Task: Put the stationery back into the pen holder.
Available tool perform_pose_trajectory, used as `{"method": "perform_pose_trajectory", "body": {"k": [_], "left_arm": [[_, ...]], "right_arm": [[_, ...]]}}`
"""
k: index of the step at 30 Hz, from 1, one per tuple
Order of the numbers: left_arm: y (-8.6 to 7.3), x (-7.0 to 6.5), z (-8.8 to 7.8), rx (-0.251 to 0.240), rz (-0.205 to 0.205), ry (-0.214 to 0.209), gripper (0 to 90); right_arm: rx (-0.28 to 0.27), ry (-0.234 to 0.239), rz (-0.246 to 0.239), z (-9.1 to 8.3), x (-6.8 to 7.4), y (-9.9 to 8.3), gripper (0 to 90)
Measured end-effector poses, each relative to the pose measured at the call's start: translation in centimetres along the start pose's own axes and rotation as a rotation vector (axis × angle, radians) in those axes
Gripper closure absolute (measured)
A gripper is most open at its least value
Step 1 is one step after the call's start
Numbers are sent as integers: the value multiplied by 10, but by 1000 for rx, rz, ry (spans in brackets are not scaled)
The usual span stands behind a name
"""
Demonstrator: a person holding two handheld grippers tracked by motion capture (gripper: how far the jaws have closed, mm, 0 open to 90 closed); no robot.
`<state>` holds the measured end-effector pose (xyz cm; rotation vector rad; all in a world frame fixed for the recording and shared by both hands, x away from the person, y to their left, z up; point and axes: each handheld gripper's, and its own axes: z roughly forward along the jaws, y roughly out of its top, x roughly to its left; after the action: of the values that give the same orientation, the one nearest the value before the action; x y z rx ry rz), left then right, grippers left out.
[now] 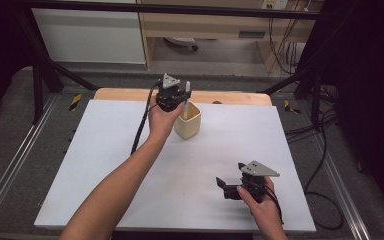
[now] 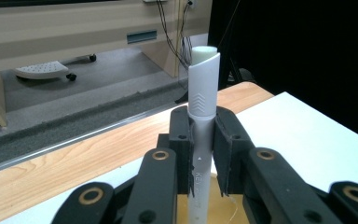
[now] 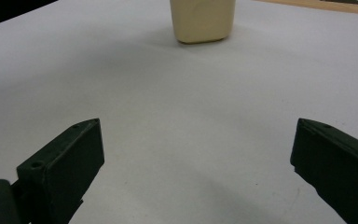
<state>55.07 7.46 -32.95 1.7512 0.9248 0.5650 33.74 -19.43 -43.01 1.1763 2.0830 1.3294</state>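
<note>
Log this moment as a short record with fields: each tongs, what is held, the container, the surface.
left tongs: shut on the white pen, above the cup
white pen: upright, lower end at the cup's mouth
cup: cream, standing at the far middle of the mat
right tongs: open, holding nothing, low over the near right of the mat
white mat: covers the wooden table

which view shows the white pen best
The left gripper view: the white pen stands upright and close, clamped in the left gripper. The high view shows it small above the cream cup.
</note>
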Motion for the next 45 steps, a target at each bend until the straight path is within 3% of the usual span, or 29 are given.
{"method": "perform_pose_trajectory", "body": {"k": [24, 34, 37, 38, 41, 45], "left_arm": [[-16, -5, 9, 59, 22, -15, 787], [-19, -8, 8, 65, 24, -25, 786], [-17, -11, 5, 57, 45, -19, 778], [-16, -13, 4, 47, 51, -10, 742], [-11, -17, 2, 22, 49, 16, 469], [-7, -21, -3, 6, 60, 27, 284]], "right_arm": [[13, 3, -10, 3, 2, -1, 31], [16, 6, -13, 3, 3, -1, 31], [17, 2, -11, 3, 3, -1, 31], [18, 1, -11, 4, 2, -1, 32], [17, -1, -7, 4, 2, -1, 32], [19, -3, -8, 5, 2, -1, 32]]}}
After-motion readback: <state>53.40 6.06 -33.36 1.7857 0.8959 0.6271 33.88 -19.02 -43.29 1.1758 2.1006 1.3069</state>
